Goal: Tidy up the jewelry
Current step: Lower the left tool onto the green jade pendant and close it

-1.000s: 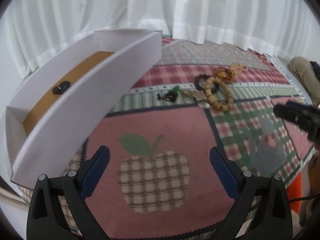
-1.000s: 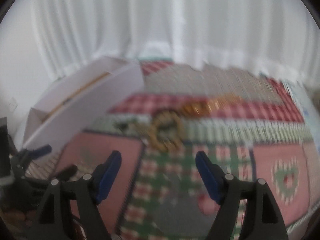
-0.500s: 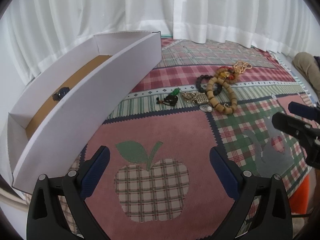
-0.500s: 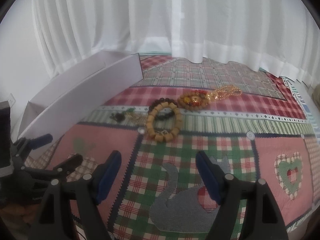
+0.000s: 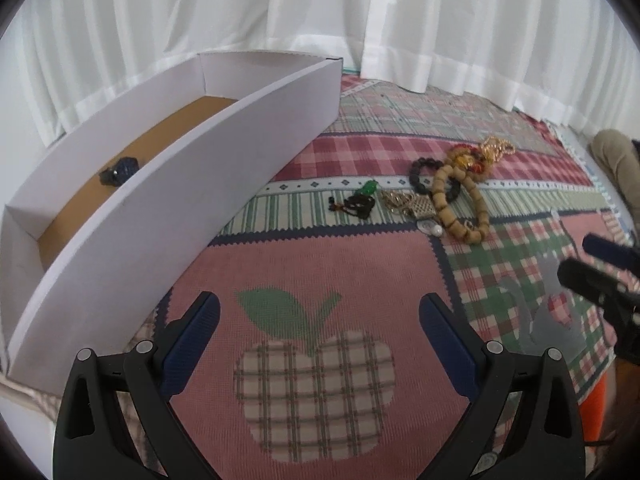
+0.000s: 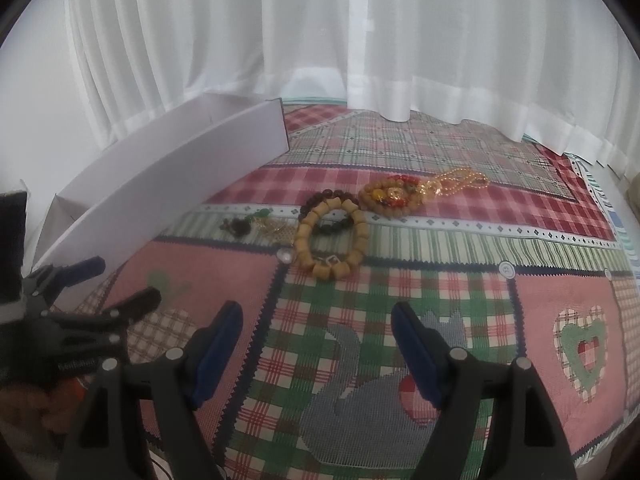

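Note:
A pile of jewelry lies on the patchwork cloth: a wooden bead bracelet, a dark bead bracelet, a gold chain with red beads, a green pendant on black cord and a small metal piece. A white box stands at the left with one dark item on its brown floor. My left gripper is open and empty over the apple patch. My right gripper is open and empty, short of the pile.
White curtains hang behind the cloth. The right gripper shows at the right edge of the left wrist view; the left gripper shows at the left of the right wrist view. A tan object lies at the far right.
Both grippers have pulled back slightly and steadied; the right view, blurred a second ago, is now sharp. The jewelry and the box have not moved.

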Available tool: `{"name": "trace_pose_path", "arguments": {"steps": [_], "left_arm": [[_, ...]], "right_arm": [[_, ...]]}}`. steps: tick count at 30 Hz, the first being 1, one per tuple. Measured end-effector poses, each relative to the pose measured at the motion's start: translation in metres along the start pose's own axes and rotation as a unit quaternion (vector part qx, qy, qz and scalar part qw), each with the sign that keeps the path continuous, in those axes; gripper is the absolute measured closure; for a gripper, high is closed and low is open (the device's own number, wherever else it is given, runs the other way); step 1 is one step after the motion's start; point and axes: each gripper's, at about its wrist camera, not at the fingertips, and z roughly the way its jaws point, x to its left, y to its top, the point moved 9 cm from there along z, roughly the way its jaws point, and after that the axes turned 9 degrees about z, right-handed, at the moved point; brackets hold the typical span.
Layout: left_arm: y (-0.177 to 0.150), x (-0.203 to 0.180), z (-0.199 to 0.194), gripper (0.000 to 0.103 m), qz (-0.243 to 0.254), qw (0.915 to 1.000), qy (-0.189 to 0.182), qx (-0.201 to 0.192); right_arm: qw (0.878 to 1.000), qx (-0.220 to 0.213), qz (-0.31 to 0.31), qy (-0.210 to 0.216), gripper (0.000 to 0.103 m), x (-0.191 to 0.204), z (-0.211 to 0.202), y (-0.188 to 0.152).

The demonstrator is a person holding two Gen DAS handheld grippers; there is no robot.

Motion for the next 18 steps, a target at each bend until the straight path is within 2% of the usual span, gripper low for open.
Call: {"name": "trace_pose_path", "arguments": {"steps": [3, 11, 14, 18], "left_arm": [[0.011, 0.003, 0.012, 0.003, 0.003, 0.9999, -0.011, -0.005], [0.047, -0.012, 0.055, 0.004, 0.058, 0.9974, -0.042, -0.009], [0.054, -0.018, 0.074, 0.004, 0.072, 0.9961, -0.052, -0.001], [0.055, -0.02, 0.099, 0.012, 0.08, 0.9954, -0.05, 0.013]], "right_arm": [[1.0, 0.003, 0.002, 0.001, 0.025, -0.003, 0.006, 0.001], [1.0, 0.008, -0.003, 0.016, 0.025, -0.004, 0.029, 0.015], [0.999, 0.017, 0.004, 0.027, 0.032, -0.004, 0.04, 0.019], [0.999, 0.026, 0.005, 0.027, 0.034, -0.006, 0.053, 0.023]]}}
